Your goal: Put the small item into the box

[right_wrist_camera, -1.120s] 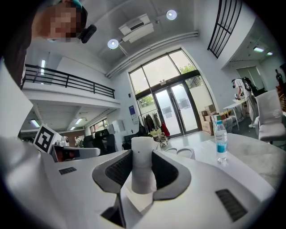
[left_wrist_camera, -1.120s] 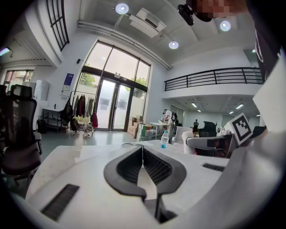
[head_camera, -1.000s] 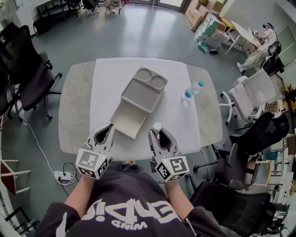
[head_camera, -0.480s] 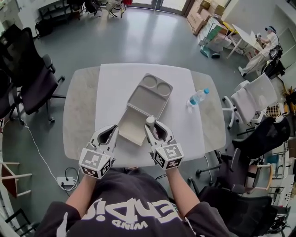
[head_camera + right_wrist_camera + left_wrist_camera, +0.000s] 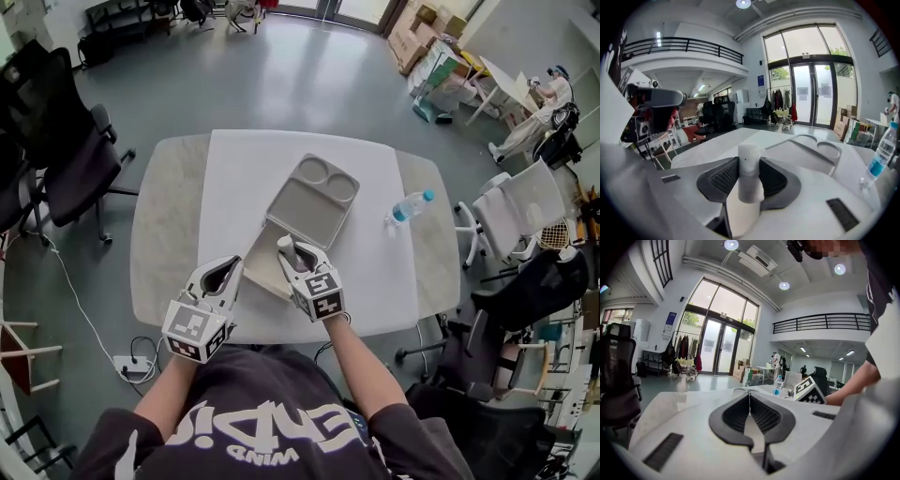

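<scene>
A small white cylinder (image 5: pixel 284 246) (image 5: pixel 750 178) stands upright between the jaws of my right gripper (image 5: pixel 292 251) (image 5: pixel 750 165), which is shut on it. It hangs over the near, open half of the beige box (image 5: pixel 260 255). The box's far half (image 5: pixel 317 199) (image 5: pixel 811 152) is flat with two round hollows. My left gripper (image 5: pixel 221 273) (image 5: pixel 749 394) rests near the table's front edge, left of the box, with its jaws closed together and nothing between them.
A water bottle (image 5: pixel 410 207) (image 5: pixel 881 154) (image 5: pixel 777 385) lies on the table (image 5: pixel 164 234) to the right of the box. Office chairs (image 5: pixel 66 159) stand on the left, and more chairs (image 5: pixel 520 202) on the right. A person (image 5: pixel 534 117) works at a far desk.
My right gripper has carried the white cylinder leftward and away from the table's front edge, from right of the box to over its near half. The left gripper has barely moved.
</scene>
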### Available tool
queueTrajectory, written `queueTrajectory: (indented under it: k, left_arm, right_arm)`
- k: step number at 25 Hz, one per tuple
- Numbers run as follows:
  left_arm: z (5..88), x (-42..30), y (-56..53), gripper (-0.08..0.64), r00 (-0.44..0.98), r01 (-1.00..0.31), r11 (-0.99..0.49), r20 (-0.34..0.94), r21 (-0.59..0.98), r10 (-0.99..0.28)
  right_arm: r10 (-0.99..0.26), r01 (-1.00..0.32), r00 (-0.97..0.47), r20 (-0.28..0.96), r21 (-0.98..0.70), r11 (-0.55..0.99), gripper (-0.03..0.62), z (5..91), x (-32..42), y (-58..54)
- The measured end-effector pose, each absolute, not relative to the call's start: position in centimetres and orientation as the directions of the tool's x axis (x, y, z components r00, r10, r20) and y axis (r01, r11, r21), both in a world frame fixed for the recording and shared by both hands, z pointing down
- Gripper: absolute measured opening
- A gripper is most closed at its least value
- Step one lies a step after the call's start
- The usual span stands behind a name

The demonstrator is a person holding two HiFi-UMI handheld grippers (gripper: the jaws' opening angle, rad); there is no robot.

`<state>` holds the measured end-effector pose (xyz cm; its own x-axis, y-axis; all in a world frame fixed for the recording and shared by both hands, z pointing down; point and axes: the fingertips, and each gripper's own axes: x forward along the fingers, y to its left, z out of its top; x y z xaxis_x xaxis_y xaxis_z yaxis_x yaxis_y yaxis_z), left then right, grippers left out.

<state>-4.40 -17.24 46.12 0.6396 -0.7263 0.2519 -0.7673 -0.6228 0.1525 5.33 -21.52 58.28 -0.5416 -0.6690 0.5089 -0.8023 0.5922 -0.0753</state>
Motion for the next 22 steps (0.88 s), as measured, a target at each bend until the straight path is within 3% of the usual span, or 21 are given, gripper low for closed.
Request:
queueTrajectory:
  k: [13,22]
  left_arm:
    - [47.1,-6.1,-18.2,0.011,0.619,-0.785,-0.596,0.27,0.171,-0.738]
    - [47.3,-6.7,-18.5,0.012,0.61,-0.792,-0.586,0.281,0.172,-0.741]
  right_arm:
    - [-0.442,-0.669,-0.498,0.746,-0.006,0.743,0.149,66.0,1.5,-21.7]
    - [-0.37,-0.639,-0.469,0.802,-0.019,0.769,0.149,67.8,1.1,-21.8]
